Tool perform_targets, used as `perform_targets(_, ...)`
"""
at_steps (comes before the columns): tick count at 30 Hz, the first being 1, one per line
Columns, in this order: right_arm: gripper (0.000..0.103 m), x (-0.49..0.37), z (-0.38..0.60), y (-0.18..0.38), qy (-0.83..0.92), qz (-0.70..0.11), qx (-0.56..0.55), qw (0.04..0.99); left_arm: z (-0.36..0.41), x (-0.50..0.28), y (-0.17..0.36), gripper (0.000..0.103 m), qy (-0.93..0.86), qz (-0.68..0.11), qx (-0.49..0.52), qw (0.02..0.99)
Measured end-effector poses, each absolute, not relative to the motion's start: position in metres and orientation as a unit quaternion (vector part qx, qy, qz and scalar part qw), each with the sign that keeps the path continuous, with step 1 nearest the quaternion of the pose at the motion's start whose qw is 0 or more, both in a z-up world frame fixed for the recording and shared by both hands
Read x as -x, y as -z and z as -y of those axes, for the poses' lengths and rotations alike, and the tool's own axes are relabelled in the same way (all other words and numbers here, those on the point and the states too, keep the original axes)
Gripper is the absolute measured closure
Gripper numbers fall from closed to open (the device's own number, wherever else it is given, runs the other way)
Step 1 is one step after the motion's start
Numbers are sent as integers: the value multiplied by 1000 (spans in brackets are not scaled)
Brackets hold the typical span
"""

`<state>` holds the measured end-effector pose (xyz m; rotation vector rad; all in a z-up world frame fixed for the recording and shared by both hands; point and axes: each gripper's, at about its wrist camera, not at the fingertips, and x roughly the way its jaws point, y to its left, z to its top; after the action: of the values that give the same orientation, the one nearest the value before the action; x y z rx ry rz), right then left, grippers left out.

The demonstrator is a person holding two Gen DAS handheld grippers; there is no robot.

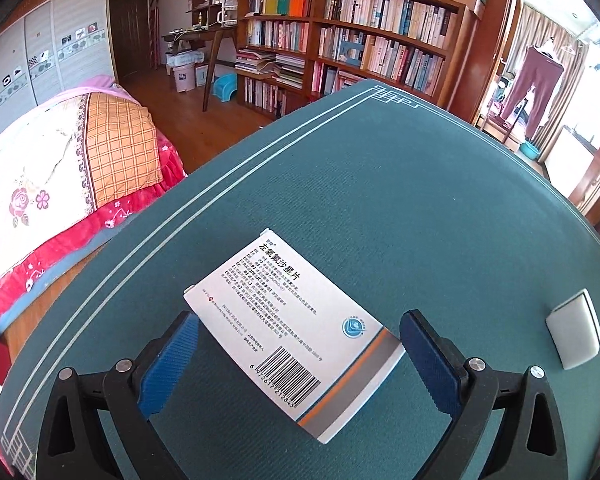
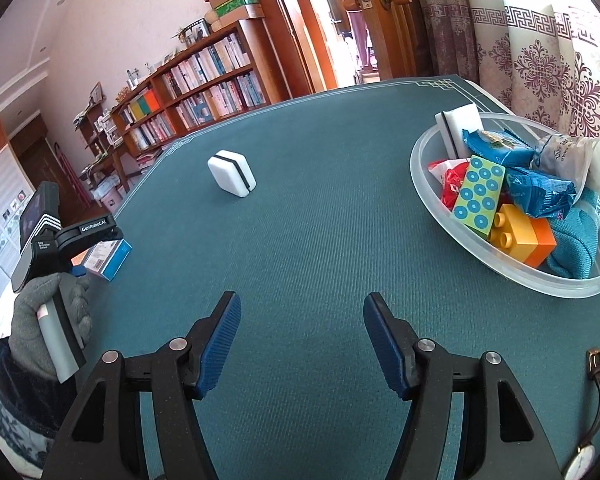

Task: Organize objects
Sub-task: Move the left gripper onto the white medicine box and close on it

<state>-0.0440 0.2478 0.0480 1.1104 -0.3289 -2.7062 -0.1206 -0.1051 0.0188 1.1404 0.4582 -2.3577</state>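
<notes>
A white medicine box (image 1: pixel 296 336) with a barcode lies flat on the green table mat, between the open fingers of my left gripper (image 1: pixel 300 344), which do not press it. The same box (image 2: pixel 110 258) shows at the left of the right wrist view under the left gripper (image 2: pixel 80 248). A white sponge block with a black stripe (image 2: pixel 232 174) stands mid-table; it also shows in the left wrist view (image 1: pixel 576 328). My right gripper (image 2: pixel 302 320) is open and empty above bare mat. A clear plastic bowl (image 2: pixel 432 208) at the right holds snack packets, toy bricks, a sponge and a cloth.
A wristwatch (image 2: pixel 594 400) lies near the right front edge of the table. The mat's left edge (image 1: pixel 140 240) drops off toward a bed (image 1: pixel 60 168). Bookshelves (image 1: pixel 340 40) stand behind the table, curtains (image 2: pixel 540 60) behind the bowl.
</notes>
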Motion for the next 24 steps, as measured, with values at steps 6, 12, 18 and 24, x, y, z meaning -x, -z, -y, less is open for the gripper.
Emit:
perform_targets(6, 38, 46, -245, -46, 914, 109, -379, 98, 112, 126, -11, 1, 855, -177, -423, 242)
perform_targets(12, 38, 50, -240, -42, 912, 103, -385, 99, 112, 123, -10, 1, 860, -173, -416, 240)
perform_targets(18, 38, 52, -231, -42, 911, 92, -388, 103, 114, 121, -10, 1, 867, -168, -410, 227)
perform_targets(24, 38, 59, -219, -45, 911, 74, -390, 111, 117, 116, -11, 7, 872, -168, -406, 217)
